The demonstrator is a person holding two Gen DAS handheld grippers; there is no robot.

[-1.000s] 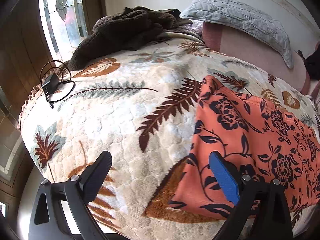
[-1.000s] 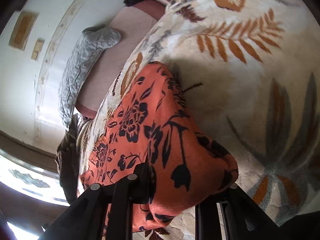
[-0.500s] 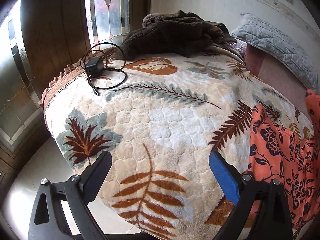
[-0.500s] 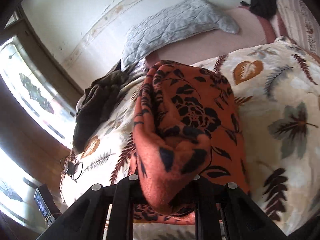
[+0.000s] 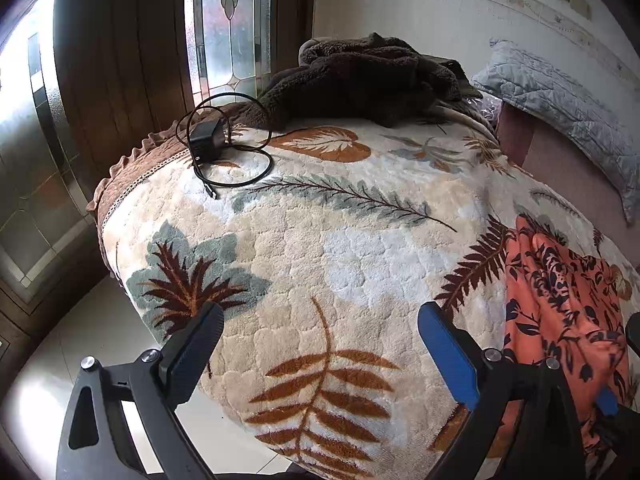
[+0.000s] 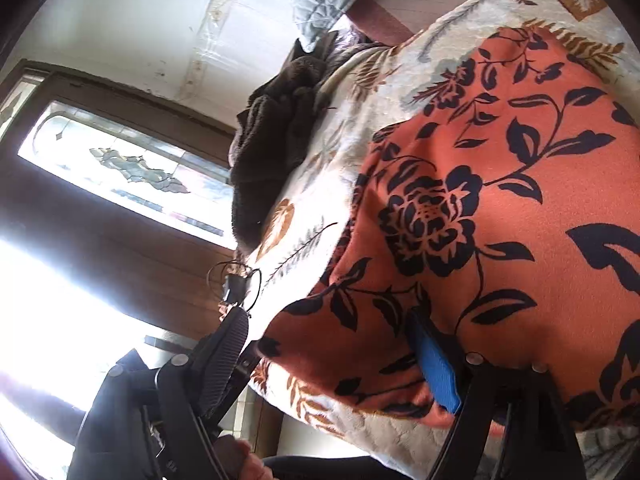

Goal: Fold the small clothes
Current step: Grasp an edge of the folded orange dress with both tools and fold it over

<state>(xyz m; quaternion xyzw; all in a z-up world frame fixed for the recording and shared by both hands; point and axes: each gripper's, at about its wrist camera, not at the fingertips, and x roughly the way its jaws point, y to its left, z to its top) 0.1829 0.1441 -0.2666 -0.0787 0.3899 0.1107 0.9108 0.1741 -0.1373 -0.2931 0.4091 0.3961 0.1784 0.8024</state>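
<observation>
An orange garment with black flowers (image 6: 500, 208) lies folded over on the leaf-patterned blanket (image 5: 320, 248). It also shows at the right edge of the left wrist view (image 5: 560, 304). My right gripper (image 6: 332, 344) is open, its jaws spread over the garment's near edge; the blue fingertip (image 6: 436, 368) rests against the cloth. My left gripper (image 5: 320, 344) is open and empty, above the blanket's front left part, to the left of the garment.
A black charger with a coiled cable (image 5: 208, 140) lies near the blanket's far left corner. A dark brown fleece heap (image 5: 360, 80) sits at the back. A grey quilted pillow (image 5: 560, 96) lies at the back right. Windows and a wooden wall stand to the left.
My right gripper has opened and let go of the garment, which now lies folded on the blanket. My left gripper has swung left, away from the garment.
</observation>
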